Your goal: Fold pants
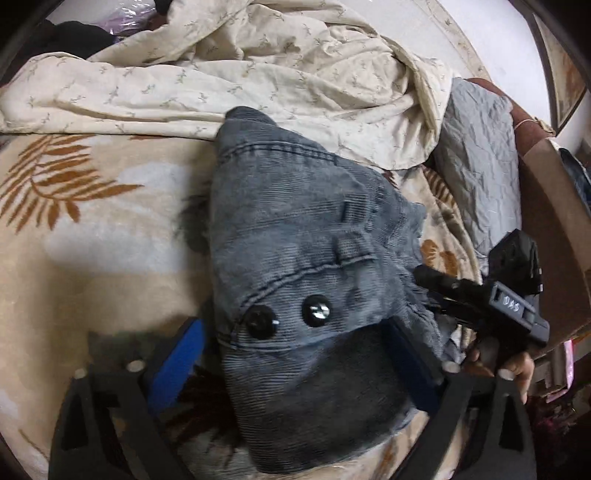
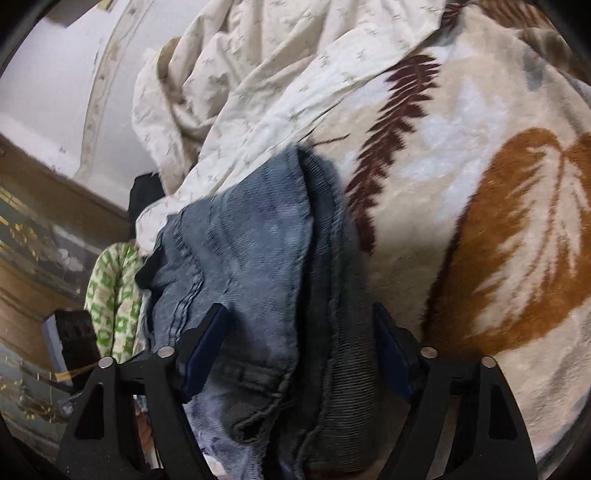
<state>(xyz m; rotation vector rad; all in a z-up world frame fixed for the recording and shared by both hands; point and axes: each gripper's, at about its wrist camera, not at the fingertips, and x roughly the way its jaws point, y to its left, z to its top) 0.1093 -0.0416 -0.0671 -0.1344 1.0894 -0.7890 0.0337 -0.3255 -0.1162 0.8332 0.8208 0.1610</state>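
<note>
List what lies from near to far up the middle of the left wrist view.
Left gripper astride the pants → two black buttons → a belt loop → cream printed sheet → white wall.

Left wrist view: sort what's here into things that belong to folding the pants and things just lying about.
Belongs to the job:
grey corduroy pants
left gripper
right gripper

Just lying about:
leaf-print blanket under the pants
cream sheet, crumpled
grey pillow
</note>
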